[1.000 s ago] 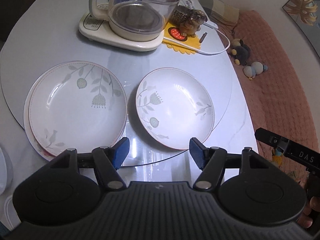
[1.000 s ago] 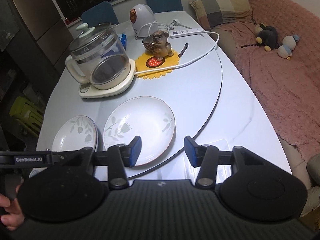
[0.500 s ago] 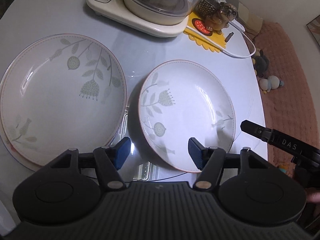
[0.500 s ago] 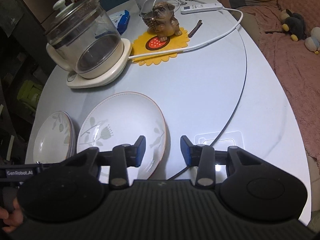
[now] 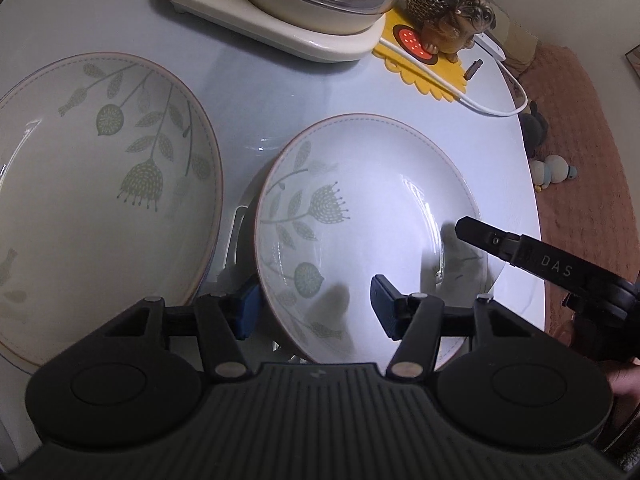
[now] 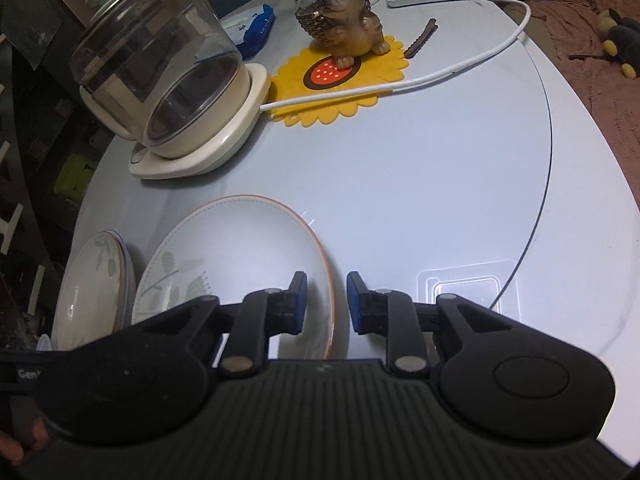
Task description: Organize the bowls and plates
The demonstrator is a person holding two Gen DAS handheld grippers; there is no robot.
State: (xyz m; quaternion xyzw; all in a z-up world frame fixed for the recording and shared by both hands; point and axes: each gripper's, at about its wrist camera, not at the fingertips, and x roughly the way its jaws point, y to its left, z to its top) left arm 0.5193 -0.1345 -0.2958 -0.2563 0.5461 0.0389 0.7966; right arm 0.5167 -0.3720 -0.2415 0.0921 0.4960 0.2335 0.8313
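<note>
Big pale table (image 6: 420, 184) with a kettle (image 6: 160, 64) far left. Two floral plates sit near: the stack (image 5: 92, 184) on the left, a single plate (image 5: 372, 216) right beside it. Left gripper (image 5: 314, 308) is spread wide straddling that plate's left rim; right gripper (image 6: 326, 304) is partly spread straddling its right rim, not pinching yet.
</note>
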